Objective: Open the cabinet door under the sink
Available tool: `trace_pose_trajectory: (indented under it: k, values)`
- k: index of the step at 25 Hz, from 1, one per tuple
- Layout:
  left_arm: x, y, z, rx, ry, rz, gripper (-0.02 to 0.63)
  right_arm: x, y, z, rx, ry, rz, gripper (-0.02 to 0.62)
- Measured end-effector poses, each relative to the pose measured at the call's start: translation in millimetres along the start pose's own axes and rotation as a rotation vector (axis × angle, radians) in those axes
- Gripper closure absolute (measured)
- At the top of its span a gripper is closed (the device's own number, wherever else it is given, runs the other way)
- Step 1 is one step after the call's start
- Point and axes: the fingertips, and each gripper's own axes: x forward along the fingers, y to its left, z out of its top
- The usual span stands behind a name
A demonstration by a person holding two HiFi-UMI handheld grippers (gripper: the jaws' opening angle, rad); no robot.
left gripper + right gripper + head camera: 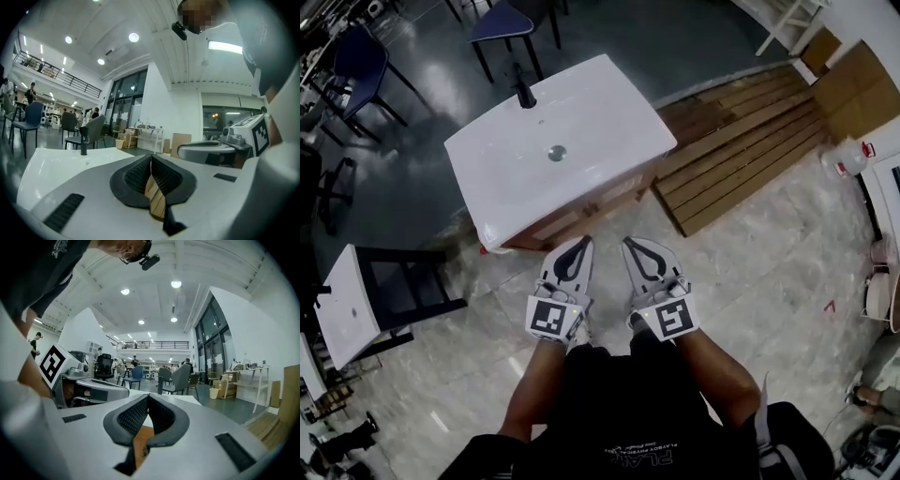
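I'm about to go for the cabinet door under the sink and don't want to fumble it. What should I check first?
1. Left gripper empty: ok, jaws together on nothing.
2. Right gripper empty: ok, likewise shut.
3. Jaws open for a grab: not ok.
4. Cabinet door closed: ok, it looks flush.
5. Where to grip the door: cannot tell.

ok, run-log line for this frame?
stage: pre-contact | left gripper: shut, empty | right gripper: shut, empty | both: side by side, facing cabinet door | door: looks closed
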Motion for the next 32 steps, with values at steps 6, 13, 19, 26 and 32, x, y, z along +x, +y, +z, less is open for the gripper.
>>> trace_pose_trajectory:
  k: [6, 13, 19, 26, 32]
  values:
    - [31, 21, -44, -0.023, 0.021, 0.121, 0.583, 26, -15, -63, -0.075, 0.105, 0.162, 0.574]
    - [32, 57, -112, -0.082, 0.039, 0.227, 0.583, 58, -13, -118, 0.062, 0.088, 0.148, 0.574]
    - [32, 84, -196, -0.108, 0.073, 0.243, 0.583, 78, -5, -201, 0.097, 0.123, 0.097, 0.573]
    - [39, 108, -270, -0.117, 0.091, 0.25, 0.583, 87, 15, -291, 0.129, 0.172, 0.075, 0.573]
    - [51, 121, -313, -0.102, 0.101, 0.245, 0.583, 94, 16, -347, 0.149, 0.195, 0.054, 0.572]
